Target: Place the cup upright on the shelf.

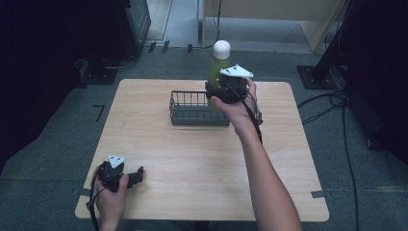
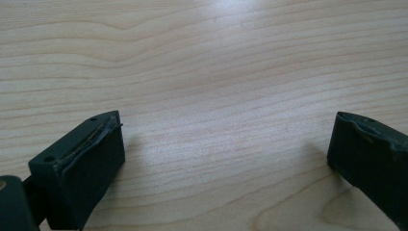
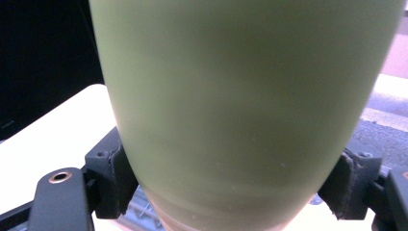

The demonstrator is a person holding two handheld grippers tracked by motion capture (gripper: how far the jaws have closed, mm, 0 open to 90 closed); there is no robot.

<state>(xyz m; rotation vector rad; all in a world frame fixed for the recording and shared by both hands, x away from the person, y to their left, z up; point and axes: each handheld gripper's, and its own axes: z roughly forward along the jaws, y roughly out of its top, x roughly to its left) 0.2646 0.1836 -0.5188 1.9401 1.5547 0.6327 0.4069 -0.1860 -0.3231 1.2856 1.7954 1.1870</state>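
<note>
High view: the right gripper [image 1: 222, 91] holds the green bottle [image 1: 217, 70] upright above the wire basket [image 1: 197, 115]. Right gripper view shows both jaws clamped on its sides; the left gripper [image 2: 226, 154], well nearer than the basket, gapes over bare table [image 2: 216, 72]

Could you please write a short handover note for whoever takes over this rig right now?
Right gripper: shut on the green bottle, jaws pressing both sides low on its body; the bottle is upright, white cap on, held above the right end of the wire basket.
Left gripper: open, holding nothing, resting low at the near left corner of the table.
Done: bottle picked up and brought to the basket.
Left: the bottle is not yet set down; probably lower it into the basket and release. I cannot tell whether its base is already inside the rim.
</note>
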